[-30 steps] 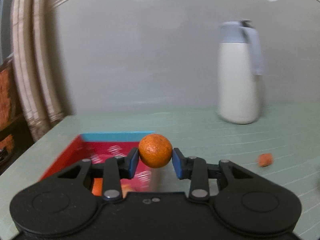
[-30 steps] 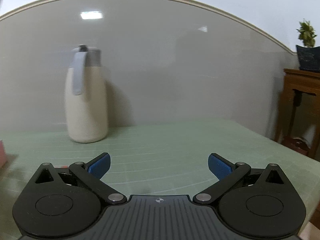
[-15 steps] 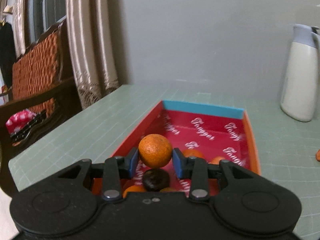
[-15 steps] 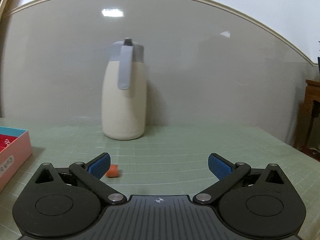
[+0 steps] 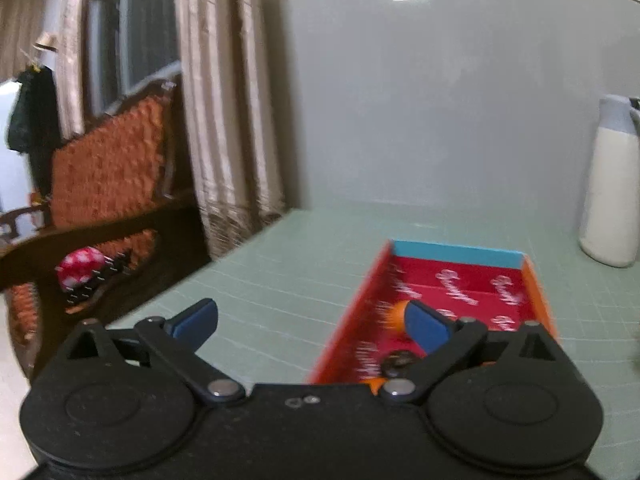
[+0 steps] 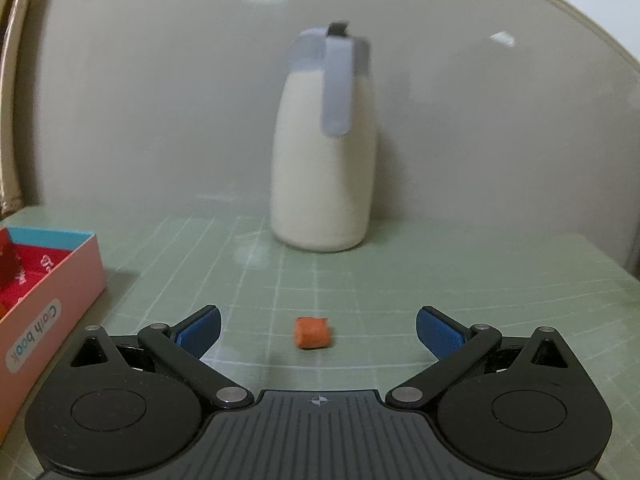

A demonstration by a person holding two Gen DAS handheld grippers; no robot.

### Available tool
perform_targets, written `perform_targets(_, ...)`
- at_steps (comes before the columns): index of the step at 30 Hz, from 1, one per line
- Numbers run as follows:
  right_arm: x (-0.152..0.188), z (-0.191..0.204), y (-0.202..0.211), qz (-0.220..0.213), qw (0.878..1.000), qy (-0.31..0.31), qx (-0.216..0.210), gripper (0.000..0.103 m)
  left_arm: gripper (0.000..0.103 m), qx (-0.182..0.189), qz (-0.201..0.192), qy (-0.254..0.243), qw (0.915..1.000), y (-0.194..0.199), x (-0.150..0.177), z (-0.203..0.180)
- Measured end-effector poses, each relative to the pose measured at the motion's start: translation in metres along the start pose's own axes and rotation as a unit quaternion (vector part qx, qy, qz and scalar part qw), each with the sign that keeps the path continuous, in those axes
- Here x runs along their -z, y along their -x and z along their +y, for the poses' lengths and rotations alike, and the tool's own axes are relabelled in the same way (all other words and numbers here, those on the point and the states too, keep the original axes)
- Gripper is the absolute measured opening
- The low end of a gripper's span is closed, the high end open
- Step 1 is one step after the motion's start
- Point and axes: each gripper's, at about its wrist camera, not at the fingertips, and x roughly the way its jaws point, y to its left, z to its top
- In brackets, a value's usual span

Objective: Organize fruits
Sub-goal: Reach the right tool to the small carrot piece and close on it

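Observation:
My left gripper (image 5: 312, 322) is open and empty, above the table just left of the red box (image 5: 460, 292). An orange fruit (image 5: 396, 314) lies in the box, partly hidden behind my right finger (image 5: 426, 326), and a dark fruit (image 5: 398, 362) lies nearer. My right gripper (image 6: 318, 328) is open and empty, low over the table. A small orange piece (image 6: 313, 332) lies on the green mat between its fingertips, a little ahead. The box's pink outer wall (image 6: 48, 304) shows at the left of the right wrist view.
A cream jug with a grey lid and handle (image 6: 324, 152) stands at the back by the wall; it also shows in the left wrist view (image 5: 610, 196). An orange upholstered chair (image 5: 104, 184) and curtains (image 5: 228, 112) stand past the table's left edge.
My left gripper has opened and let go of the orange fruit, which now lies in the box, and has swung left. My right gripper has turned left, bringing the orange piece between its fingers.

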Motion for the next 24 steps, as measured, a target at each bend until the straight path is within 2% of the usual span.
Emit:
perform_targets(5,-0.004,0.006,-0.02,0.039,0.999,-0.008,-0.018,0.102,0.096,-0.036,0.003,0.014,0.9992,-0.004,0.013,0.027)
perform_targets(7,-0.005,0.007,-0.028,0.054,0.998,-0.016,-0.018,0.097,0.096,-0.045,0.012,0.024,0.9986,-0.009,0.016,0.038)
perform_targets(9,-0.006,0.005,-0.039,0.077,0.996,-0.03,-0.023,0.064,0.096,-0.057,0.015,0.033,0.9977,-0.012,0.021,0.046)
perform_targets(10,-0.006,0.003,-0.045,0.09,0.995,-0.039,-0.023,0.06,0.096,-0.063,0.015,0.037,0.9972,-0.012,0.024,0.051)
perform_targets(14,-0.007,-0.001,-0.063,0.109,0.993,-0.052,-0.011,0.06,0.096,-0.074,0.029,0.049,0.9956,-0.013,0.031,0.062)
perform_targets(16,-0.007,-0.002,-0.065,0.107,0.993,-0.052,-0.013,0.04,0.096,-0.082,0.031,0.05,0.9949,-0.012,0.032,0.064)
perform_targets(17,-0.007,0.0,-0.065,0.105,0.993,-0.047,-0.007,0.023,0.096,-0.082,0.032,0.053,0.9947,-0.011,0.032,0.065)
perform_targets(20,-0.006,0.006,-0.062,0.101,0.994,-0.033,-0.011,0.023,0.096,-0.083,0.034,0.061,0.994,-0.01,0.033,0.068)
perform_targets(24,-0.006,0.017,-0.051,0.087,0.994,-0.033,-0.049,0.023,0.096,-0.087,0.039,0.065,0.9934,-0.011,0.034,0.074)
